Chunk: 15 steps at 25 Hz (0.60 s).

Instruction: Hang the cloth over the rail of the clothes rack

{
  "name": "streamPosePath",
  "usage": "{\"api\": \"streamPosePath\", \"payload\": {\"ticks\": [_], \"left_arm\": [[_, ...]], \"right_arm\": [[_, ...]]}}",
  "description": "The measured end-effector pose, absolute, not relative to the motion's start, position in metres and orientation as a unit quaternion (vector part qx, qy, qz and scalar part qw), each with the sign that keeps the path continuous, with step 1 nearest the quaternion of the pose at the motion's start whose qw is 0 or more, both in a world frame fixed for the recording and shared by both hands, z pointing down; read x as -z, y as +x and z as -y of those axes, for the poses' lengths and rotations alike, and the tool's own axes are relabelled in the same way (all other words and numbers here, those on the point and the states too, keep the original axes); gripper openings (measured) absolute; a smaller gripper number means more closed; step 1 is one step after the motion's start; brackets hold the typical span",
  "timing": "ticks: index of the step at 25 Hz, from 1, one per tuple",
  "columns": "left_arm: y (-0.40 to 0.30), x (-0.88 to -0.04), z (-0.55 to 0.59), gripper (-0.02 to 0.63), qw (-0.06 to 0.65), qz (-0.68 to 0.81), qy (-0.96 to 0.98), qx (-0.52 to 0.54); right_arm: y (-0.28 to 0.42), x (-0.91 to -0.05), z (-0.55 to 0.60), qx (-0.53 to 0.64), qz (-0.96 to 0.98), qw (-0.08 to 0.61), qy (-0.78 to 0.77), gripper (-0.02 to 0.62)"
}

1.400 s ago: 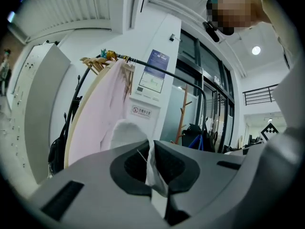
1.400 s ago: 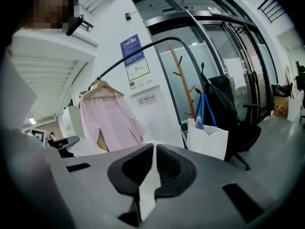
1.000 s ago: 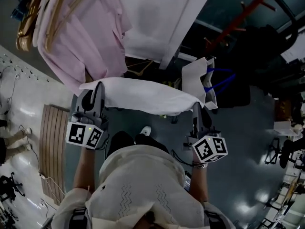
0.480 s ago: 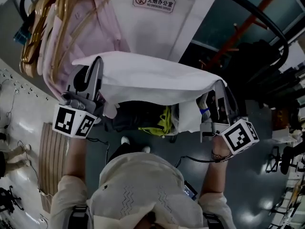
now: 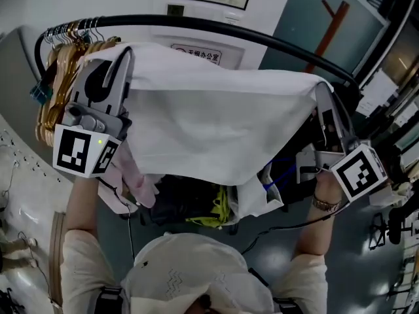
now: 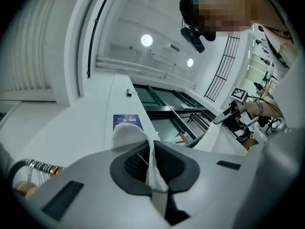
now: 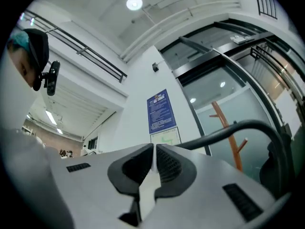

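Up from waist height in barely 1 second, 2 grippers now hold the white cloth (image 5: 216, 120) spread wide at rail level. The left gripper (image 5: 124, 52) is clamped hard on 1 top corner and the right gripper (image 5: 319, 87) is pinched shut on the other. The sheet hangs between them, its top edge just short of the black rail (image 5: 229, 26). Beyond it, wooden hangers (image 5: 59, 77) crowd the rail's left end. The lift looks all but finished. What remains, by the look of it, is carrying that edge over the bare stretch of rail and letting go.
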<state>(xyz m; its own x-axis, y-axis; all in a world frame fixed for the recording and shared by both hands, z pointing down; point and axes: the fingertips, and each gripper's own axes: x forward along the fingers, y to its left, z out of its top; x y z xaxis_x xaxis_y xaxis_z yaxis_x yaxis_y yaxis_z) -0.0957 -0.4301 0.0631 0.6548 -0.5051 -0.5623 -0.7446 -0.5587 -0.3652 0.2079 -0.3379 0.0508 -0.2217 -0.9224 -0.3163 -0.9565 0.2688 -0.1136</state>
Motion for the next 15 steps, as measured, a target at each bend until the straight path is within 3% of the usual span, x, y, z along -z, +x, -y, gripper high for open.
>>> {"api": "streamPosePath", "payload": {"ticks": [15], "left_arm": [[-0.045, 0.102, 0.490, 0.021, 0.470, -0.406, -0.767, -0.161]], "right_arm": [[0.245, 0.121, 0.394, -0.202, -0.722, 0.162, -0.642, 0.023]]}}
